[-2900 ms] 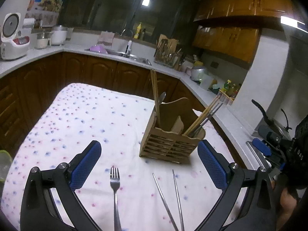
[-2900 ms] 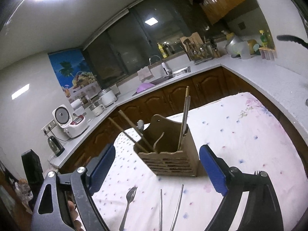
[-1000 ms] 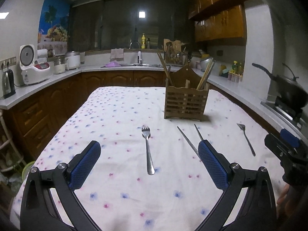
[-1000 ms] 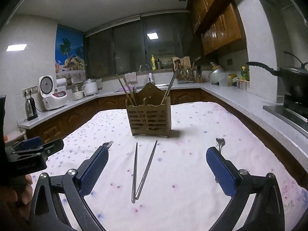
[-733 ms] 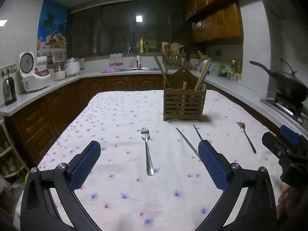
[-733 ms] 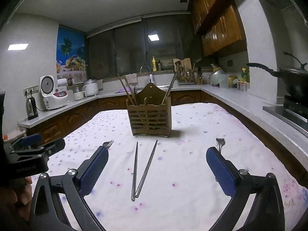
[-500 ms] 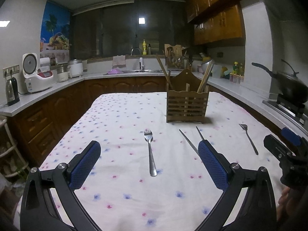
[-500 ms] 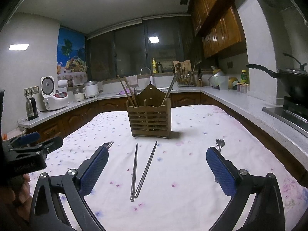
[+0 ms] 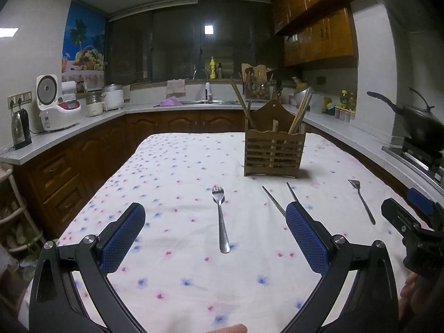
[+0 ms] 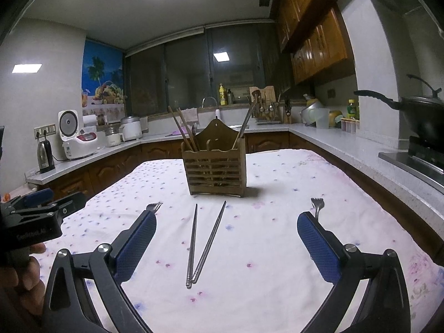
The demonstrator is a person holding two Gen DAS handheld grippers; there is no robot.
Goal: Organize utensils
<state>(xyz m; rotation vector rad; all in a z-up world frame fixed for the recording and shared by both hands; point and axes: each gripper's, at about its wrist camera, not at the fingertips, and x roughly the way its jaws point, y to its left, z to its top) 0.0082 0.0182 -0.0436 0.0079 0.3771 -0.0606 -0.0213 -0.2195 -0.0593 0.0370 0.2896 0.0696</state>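
A slatted wooden utensil holder [image 9: 273,154] [image 10: 214,172] stands on the flowered tablecloth [image 9: 180,172] with chopsticks and a spoon inside. A steel fork [image 9: 221,216] lies straight ahead of my left gripper [image 9: 212,223], which is open and empty above the near table edge. Two metal chopsticks [image 10: 205,238] [image 9: 273,201] lie in a V ahead of my right gripper [image 10: 226,234], also open and empty. A second fork [image 9: 362,201] [image 10: 316,204] lies at the right, its handle hidden behind my right finger. The first fork's tines [image 10: 154,206] peek past my left finger.
Kitchen counters ring the table: a rice cooker [image 9: 57,104] and kettle [image 9: 19,129] on the left, a sink [image 9: 206,100] at the back, a wok [image 9: 419,125] on the stove at the right. A person's hand [image 10: 25,280] holds the other gripper's handle.
Both grippers have pulled back and levelled out since 2.9 s ago, so the holder looks farther away. Over the last second they only drift slightly. Both stay open.
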